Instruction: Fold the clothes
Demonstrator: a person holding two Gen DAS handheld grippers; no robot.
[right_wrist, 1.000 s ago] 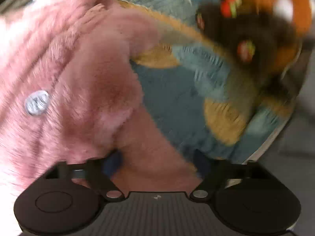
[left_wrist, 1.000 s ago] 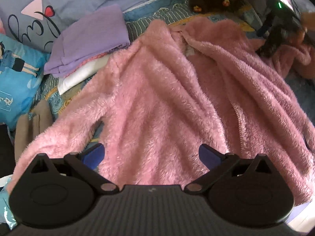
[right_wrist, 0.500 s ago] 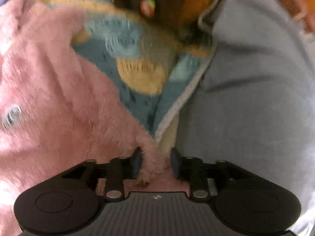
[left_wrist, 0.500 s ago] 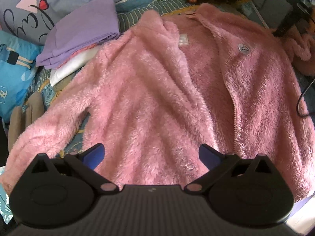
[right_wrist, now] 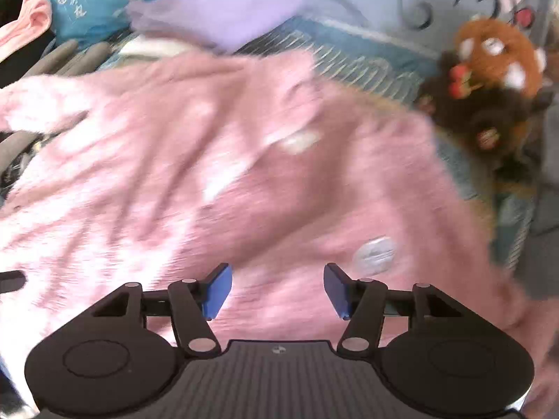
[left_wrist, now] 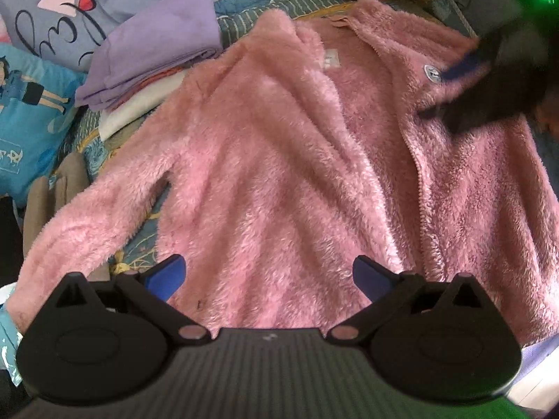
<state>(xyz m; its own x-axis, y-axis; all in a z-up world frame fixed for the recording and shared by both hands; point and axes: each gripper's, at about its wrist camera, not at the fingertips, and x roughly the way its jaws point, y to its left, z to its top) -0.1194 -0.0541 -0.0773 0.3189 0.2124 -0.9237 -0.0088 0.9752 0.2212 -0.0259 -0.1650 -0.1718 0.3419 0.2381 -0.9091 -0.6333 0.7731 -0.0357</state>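
A fluffy pink zip jacket (left_wrist: 279, 160) lies spread front-up on the bed, its zip open and one sleeve stretched to the lower left. My left gripper (left_wrist: 267, 274) hovers open above the hem, nothing between its blue pads. My right gripper (right_wrist: 277, 288) hangs over the jacket (right_wrist: 216, 181) near its round silver badge (right_wrist: 374, 253), its jaws opening with nothing between them. In the left wrist view the right gripper (left_wrist: 464, 68) is a dark blur over the jacket's upper right, beside the badge (left_wrist: 430, 73).
A folded lilac stack (left_wrist: 153, 49) on white cloth lies at the upper left, next to a blue printed cushion (left_wrist: 28, 115) and a grey-blue pillow (left_wrist: 70, 7). A brown plush toy (right_wrist: 492, 80) sits past the collar. A patterned teal quilt (right_wrist: 367, 66) lies under everything.
My right gripper let go of the pink fleece it was pinching, opened, and swept left over the jacket's chest. The jacket's right front now lies flat. My left gripper stayed put.
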